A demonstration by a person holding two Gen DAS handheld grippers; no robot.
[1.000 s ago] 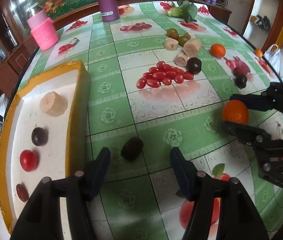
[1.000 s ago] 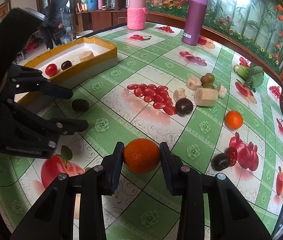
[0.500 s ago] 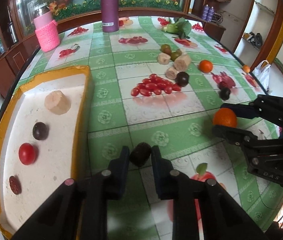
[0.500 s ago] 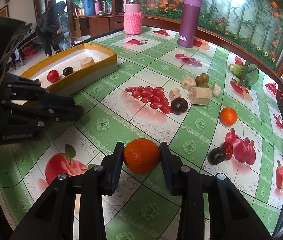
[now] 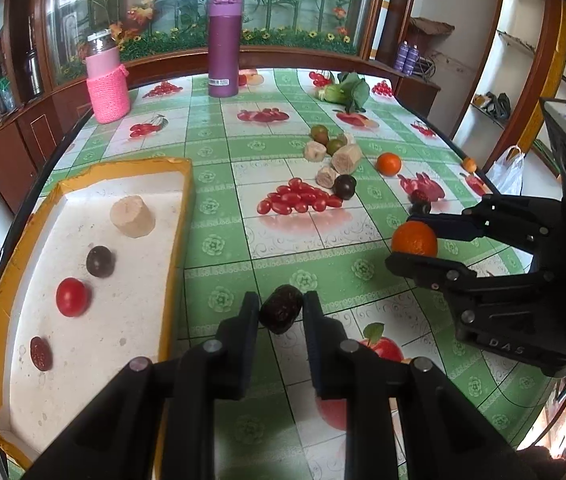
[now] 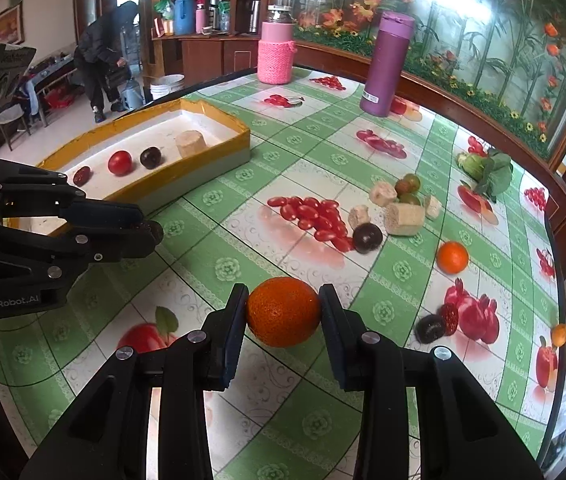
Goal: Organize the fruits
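1. A dining room with a painted glass wall; the surface [image 5: 219, 264] wears a green cloth printed with fruit.
2. The left gripper [image 5: 281, 312] is closed narrowly on a dark fruit [image 5: 282, 309], lifted just right of the tray.
3. The right gripper [image 6: 283, 312] clamps an orange [image 6: 283, 311], well to the right of the left gripper.
4. The tray [image 5: 181, 216], yellow-rimmed, sits left of the left gripper and holds 4 items: a beige chunk [image 5: 132, 216], a dark plum [image 5: 100, 261], a red tomato [image 5: 72, 297] and a dark red fruit [image 5: 40, 353].
5. I judge the task under halfway: 2 fruits are in hand, and beyond both grippers lie a small orange [image 6: 452, 257], another plum [image 6: 367, 237], beige pieces [image 6: 403, 219] and green fruits [image 6: 407, 184].
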